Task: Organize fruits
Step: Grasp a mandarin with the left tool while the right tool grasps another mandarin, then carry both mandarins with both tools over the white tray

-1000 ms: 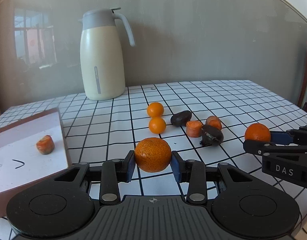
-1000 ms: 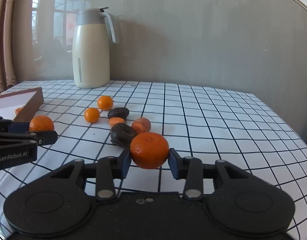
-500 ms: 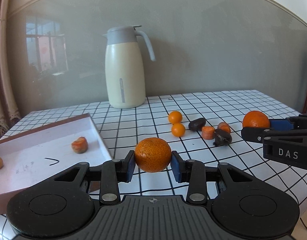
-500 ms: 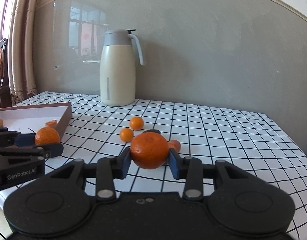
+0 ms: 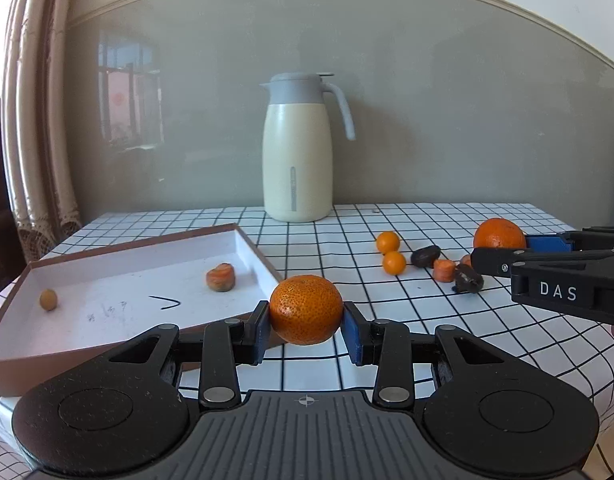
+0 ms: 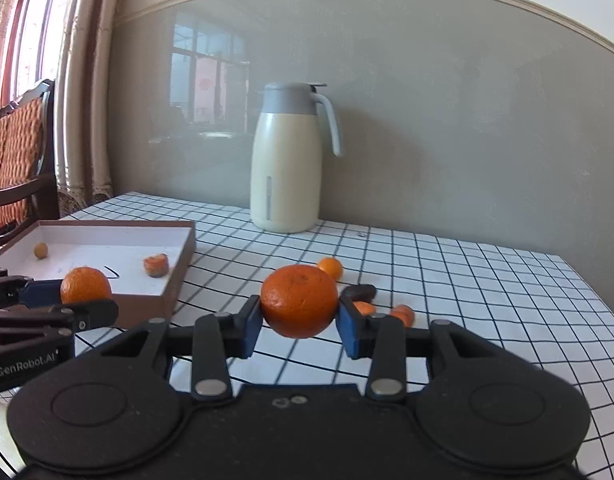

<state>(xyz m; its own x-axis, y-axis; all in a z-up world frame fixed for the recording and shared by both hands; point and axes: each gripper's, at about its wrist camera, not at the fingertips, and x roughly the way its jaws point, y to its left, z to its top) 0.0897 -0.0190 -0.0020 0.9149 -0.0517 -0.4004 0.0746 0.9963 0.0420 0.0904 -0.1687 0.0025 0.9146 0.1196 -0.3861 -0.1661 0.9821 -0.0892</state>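
My left gripper [image 5: 306,322] is shut on a mandarin [image 5: 306,309], held above the table by the near right corner of a brown box [image 5: 11,372] with a white inside. The box holds a carrot chunk [image 5: 220,277] and a small tan fruit [image 5: 48,299]. My right gripper [image 6: 300,322] is shut on a second mandarin [image 6: 300,301], held above the table to the right of the box [image 6: 179,280]. That mandarin also shows in the left wrist view [image 5: 499,233]. Two kumquats [image 5: 388,241], dark dates [image 5: 425,256] and carrot pieces [image 5: 443,270] lie on the table.
A cream jug with a grey lid [image 5: 298,148] stands at the back of the checked tablecloth [image 5: 407,344] against the wall. A chair [image 6: 15,160] and curtains are at the left beyond the table edge.
Both grippers have lifted and pulled back toward the left with their mandarins; the box has come further into both views and now sits just ahead of the left gripper.
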